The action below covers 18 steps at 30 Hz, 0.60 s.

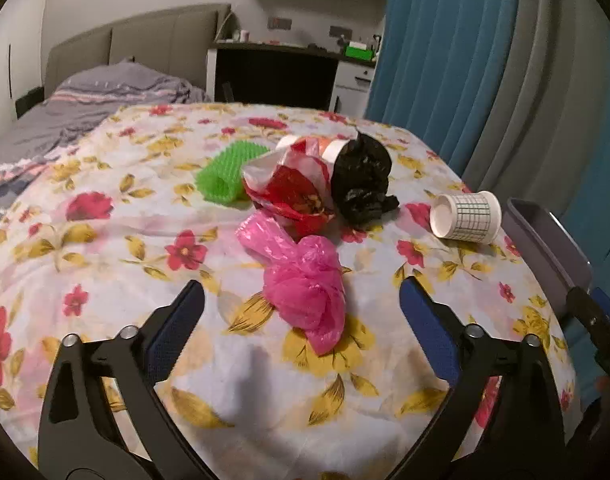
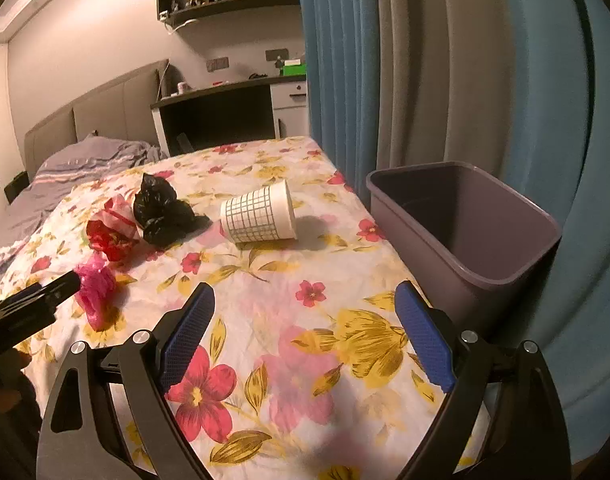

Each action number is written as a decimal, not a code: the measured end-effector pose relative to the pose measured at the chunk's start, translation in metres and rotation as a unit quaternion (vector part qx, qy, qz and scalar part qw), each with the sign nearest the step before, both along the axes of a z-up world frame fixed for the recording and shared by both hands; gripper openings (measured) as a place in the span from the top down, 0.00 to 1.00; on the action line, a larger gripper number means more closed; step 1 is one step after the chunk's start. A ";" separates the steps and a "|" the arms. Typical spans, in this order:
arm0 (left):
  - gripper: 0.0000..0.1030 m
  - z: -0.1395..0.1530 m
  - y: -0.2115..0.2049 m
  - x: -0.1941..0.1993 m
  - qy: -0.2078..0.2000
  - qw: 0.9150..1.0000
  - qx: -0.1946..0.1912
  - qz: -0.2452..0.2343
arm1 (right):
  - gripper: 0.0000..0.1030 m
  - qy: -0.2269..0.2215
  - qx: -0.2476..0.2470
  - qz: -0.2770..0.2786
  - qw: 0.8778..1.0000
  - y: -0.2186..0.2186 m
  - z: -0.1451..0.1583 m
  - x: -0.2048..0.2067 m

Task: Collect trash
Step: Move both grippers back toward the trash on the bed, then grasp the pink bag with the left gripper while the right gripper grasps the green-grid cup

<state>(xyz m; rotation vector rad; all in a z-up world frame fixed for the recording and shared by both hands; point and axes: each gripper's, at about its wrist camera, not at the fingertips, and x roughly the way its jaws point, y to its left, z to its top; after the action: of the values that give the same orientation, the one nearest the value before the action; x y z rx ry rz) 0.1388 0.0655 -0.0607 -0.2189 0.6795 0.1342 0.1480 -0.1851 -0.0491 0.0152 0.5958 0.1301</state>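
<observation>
Both grippers are spread wide with nothing between the jaws. The left gripper (image 1: 301,308) points down at the pink bag (image 1: 305,284), which lies just ahead of its fingertips, so that looks like its pick. The right gripper (image 2: 305,312) hangs over bare flowered cloth (image 2: 265,360) with the bin (image 2: 465,220) just to its right, probably lined up for the cup.

Trash, taking the bin as landmark: it stands open-topped against the cloth's edge, empty as far as the right wrist view shows, so nothing seems collected yet. The paper cup (image 2: 261,216) (white, grid print, tipped on its side) is the nearest item to the bin. Beyond the cup sits the crumpled black bag (image 2: 161,212), then the red-and-white wrapper (image 2: 113,232) touching it. The pink bag, thin and knotted up, lies farther from the bin again. The green spiky roll (image 1: 225,176) is farthest (behind the wrapper).
</observation>
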 end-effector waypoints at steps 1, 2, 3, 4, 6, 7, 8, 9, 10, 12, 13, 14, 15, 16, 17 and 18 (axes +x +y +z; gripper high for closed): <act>0.17 -0.003 0.001 0.005 0.008 1.000 -0.004 -0.002 | 0.14 0.002 -0.004 0.003 1.000 0.002 0.000 0.002; 0.21 -0.006 0.001 0.010 0.014 1.000 -0.007 -0.003 | 0.14 0.002 -0.007 0.005 1.000 0.004 0.000 0.004; 0.26 -0.011 0.001 0.016 0.026 1.000 -0.006 -0.004 | 0.14 0.003 -0.010 0.008 1.000 0.006 0.000 0.007; 0.28 -0.015 0.001 0.019 0.032 0.999 -0.005 -0.004 | 0.14 0.004 -0.012 0.011 1.000 0.009 0.000 0.009; 0.36 -0.021 0.002 0.025 0.044 0.999 -0.012 -0.005 | 0.14 0.007 -0.018 0.016 1.000 0.014 0.001 0.018; 0.38 -0.022 0.002 0.027 0.046 0.999 -0.016 -0.006 | 0.14 0.007 -0.022 0.019 1.000 0.017 0.001 0.022; 0.43 -0.024 0.002 0.028 0.049 0.999 -0.020 -0.007 | 0.14 0.008 -0.026 0.021 0.999 0.021 0.002 0.026; 0.48 -0.025 0.003 0.029 0.051 0.998 -0.025 -0.008 | 0.14 0.009 -0.030 0.024 0.999 0.025 0.001 0.031; 0.52 -0.025 0.005 0.030 0.051 0.998 -0.029 -0.009 | 0.14 0.010 -0.033 0.027 0.999 0.027 0.001 0.035; 0.64 -0.026 0.008 0.029 0.048 0.998 -0.040 -0.009 | 0.14 0.012 -0.036 0.031 0.999 0.034 0.001 0.045; 0.65 -0.025 0.010 0.028 0.045 0.998 -0.043 -0.009 | 0.14 0.012 -0.038 0.033 0.999 0.036 0.001 0.049; 0.67 -0.023 0.012 0.025 0.040 0.998 -0.042 -0.008 | 0.14 0.012 -0.040 0.034 0.999 0.038 0.001 0.054; 0.68 -0.021 0.014 0.021 0.033 0.998 -0.043 -0.008 | 0.14 0.011 -0.043 0.033 0.998 0.040 0.001 0.058; 0.68 -0.018 0.015 0.017 0.028 0.999 -0.043 -0.008 | 0.14 0.010 -0.044 0.032 0.998 0.041 0.000 0.062; 0.68 -0.015 0.017 0.013 0.022 0.999 -0.041 -0.006 | 0.13 0.012 -0.047 0.031 0.998 0.043 -0.001 0.067; 0.68 -0.011 0.019 0.008 0.015 0.999 -0.033 -0.003 | 0.13 0.013 -0.050 0.030 0.998 0.045 -0.003 0.073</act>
<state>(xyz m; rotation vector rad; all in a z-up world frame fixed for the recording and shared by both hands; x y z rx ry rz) 0.1469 0.0842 -0.0714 -0.2797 0.7142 0.1093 0.2207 -0.1399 -0.0520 -0.0982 0.6278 0.1587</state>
